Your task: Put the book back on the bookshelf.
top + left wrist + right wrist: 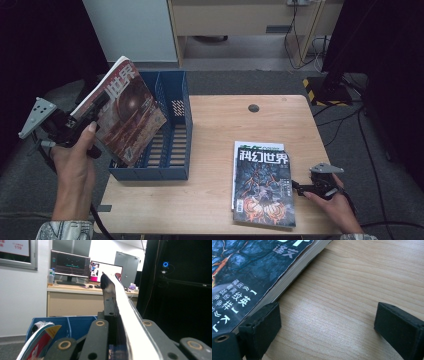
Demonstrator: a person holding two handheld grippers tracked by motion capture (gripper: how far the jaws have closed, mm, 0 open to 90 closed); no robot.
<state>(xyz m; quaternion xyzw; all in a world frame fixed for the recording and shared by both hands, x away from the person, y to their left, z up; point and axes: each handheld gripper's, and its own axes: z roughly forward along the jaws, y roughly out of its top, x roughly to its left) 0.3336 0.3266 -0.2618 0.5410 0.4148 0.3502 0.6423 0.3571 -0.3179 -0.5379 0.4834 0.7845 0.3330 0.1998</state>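
My left gripper [97, 107] is shut on a red-brown magazine [127, 117] and holds it tilted over the left end of a blue slotted file box [176, 100]. In the left gripper view the magazine [130, 315] rises edge-on between the jaws of that gripper [113, 302], above the box [75, 325]. A dark-covered magazine [262, 182] tops a small stack on the wooden table [220, 125]. Just right of the stack my right gripper [297, 187] rests low and open. In the right gripper view the gripper [327, 325] has one pad [264, 322] beside the magazine's [249, 270] page edge and bare wood between the jaws.
Another magazine [40, 340] stands inside the box at its near left. A round cable hole [253, 108] sits near the table's back edge. Cables and a yellow-black striped stand base [320, 87] lie on the floor at back right. A desk with monitors [72, 265] stands beyond the box.
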